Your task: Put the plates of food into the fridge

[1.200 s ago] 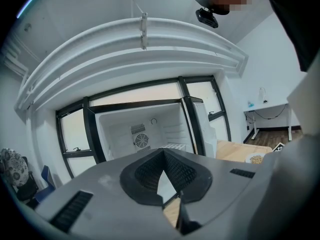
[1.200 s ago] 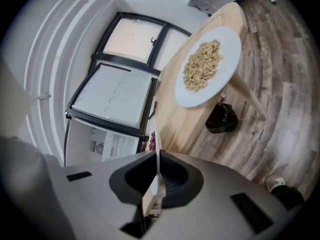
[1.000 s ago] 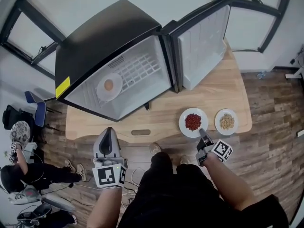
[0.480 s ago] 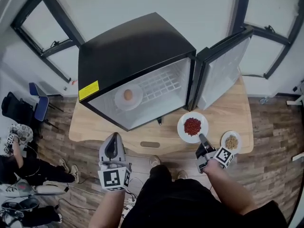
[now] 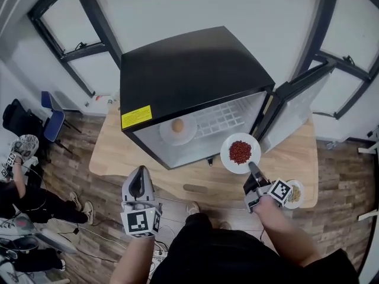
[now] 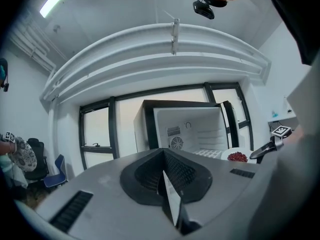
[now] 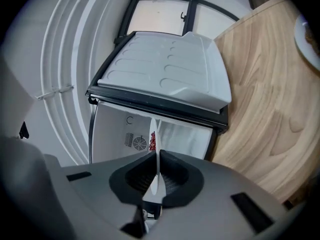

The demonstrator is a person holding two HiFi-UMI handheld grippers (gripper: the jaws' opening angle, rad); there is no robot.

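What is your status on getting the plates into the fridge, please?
Right gripper shut on red-food plate, held before open fridge. Left gripper shut, empty. Another plate inside, third plate on table. Nothing blocking the shelf.

The fridge (image 5: pixel 189 70) stands at the middle of the frame on the surface (image 5: pixel 112 152), its door (image 5: pixel 296 108) swung out to the right. Inside, the plate with the egg (image 5: pixel 177 129) sits on the shelf (image 5: pixel 222 120), toward its left. A second plate (image 5: pixel 240 152) hangs before the opening's lower right corner, its near rim pinched in the right gripper (image 5: pixel 251 168). A third plate (image 5: pixel 294 194) lies on the surface at lower right, partly behind that gripper. The left gripper (image 5: pixel 139 176) is at lower left of centre, off the surface's near edge.
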